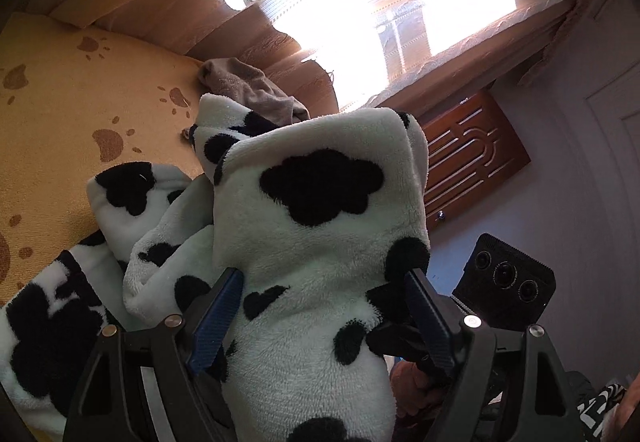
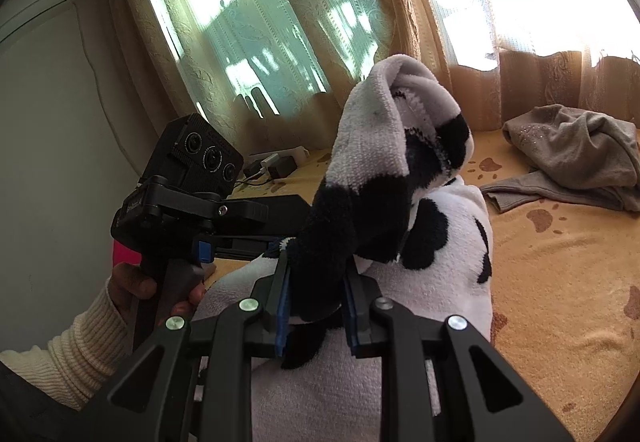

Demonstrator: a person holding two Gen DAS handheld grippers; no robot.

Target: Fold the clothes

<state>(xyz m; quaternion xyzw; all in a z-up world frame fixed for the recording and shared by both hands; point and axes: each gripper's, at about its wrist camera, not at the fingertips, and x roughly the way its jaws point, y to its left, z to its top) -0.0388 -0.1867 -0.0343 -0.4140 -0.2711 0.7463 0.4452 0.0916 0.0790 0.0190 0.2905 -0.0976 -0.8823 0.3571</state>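
Left wrist view: your left gripper point(image 1: 320, 306) clamps a wide band of the cow-print fleece garment point(image 1: 320, 201), lifting it off the yellow paw-print blanket point(image 1: 60, 113) (the rest trails left).
Right wrist view: your right gripper point(image 2: 316, 306) pinches a black patch of the fleece, raised beside the left, probably to align edges; a grey garment point(image 2: 580, 153) lies crumpled beyond.
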